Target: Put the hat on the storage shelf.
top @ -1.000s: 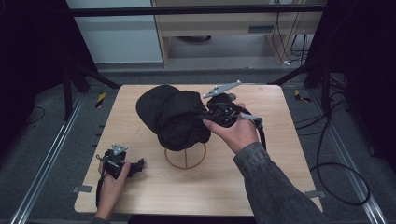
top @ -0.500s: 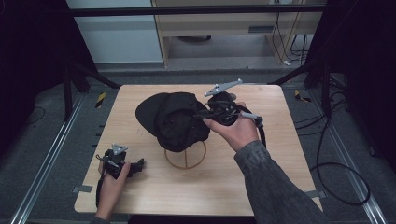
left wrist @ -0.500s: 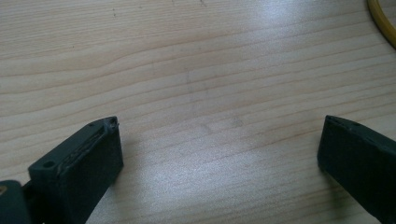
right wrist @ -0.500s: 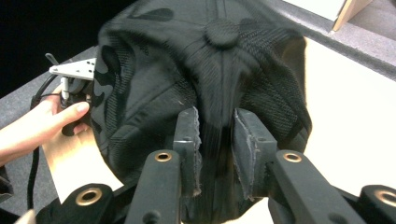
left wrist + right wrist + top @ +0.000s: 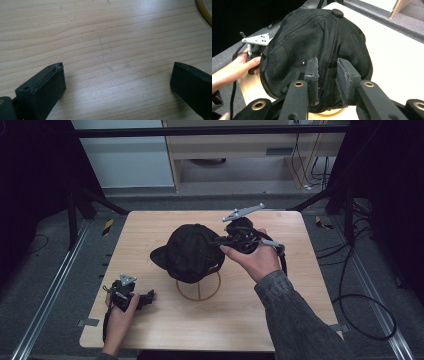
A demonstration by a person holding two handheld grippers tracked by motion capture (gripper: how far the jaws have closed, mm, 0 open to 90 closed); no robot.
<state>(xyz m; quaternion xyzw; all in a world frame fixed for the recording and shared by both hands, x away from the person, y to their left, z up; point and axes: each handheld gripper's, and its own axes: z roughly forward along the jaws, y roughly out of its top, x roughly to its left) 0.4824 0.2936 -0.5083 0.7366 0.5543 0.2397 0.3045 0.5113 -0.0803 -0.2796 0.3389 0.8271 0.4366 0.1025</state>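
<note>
At the lower left of the high view, the left tool [image 5: 131, 296] is lying low on the table [image 5: 310, 270] in the person's hand, taking no part in the work. In the left gripper view its jaws are standing wide apart with only bare wood grain between them, and a sliver of the yellow ring is showing at the upper right corner of that frame.

Toward the middle of the high view, the black cap [image 5: 192, 251] is sitting draped over a stand whose ring base [image 5: 198, 289] is resting flat on the table just below it. The cap's peak is pointing toward the left of the frame.

Just right of the cap, the right tool [image 5: 226, 241] is pressing in at the cap's rear edge. In the right gripper view [image 5: 325, 82] its jaws are standing a narrow gap apart with the mesh fabric [image 5: 322, 37] directly behind them (whether a fold of cloth is actually pinched between the pads, I cannot tell).

The step in hand looks like seating or adjusting the cap on the stand. The next move probably calls for a firm nip on the rear band, then a gentle pull, with the left tool coming in to steady the ring base if the stand is tipping.
</note>
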